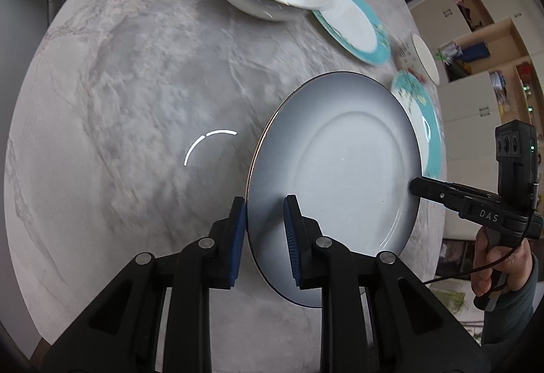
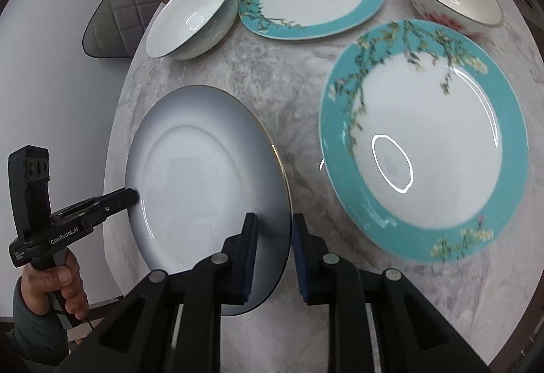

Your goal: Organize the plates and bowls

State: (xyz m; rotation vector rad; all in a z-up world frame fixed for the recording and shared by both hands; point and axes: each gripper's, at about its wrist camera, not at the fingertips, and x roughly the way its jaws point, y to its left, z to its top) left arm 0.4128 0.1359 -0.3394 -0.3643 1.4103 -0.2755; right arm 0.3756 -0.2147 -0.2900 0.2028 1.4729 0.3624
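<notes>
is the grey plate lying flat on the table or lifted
Cannot tell for sure. The grey plate sits between the pads of both tongs, left and right, at opposite rims, looking tilted, with no clear gap above the table.

Open marble table (image 1: 129, 94) lies left of the grey plate (image 1: 340, 182); a teal plate (image 2: 425, 142) crowds its right.

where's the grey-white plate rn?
The grey-white plate sits at the near table edge, left of the big teal plate in the right wrist view, its rim between the fingers of both the left gripper and right gripper.
</notes>
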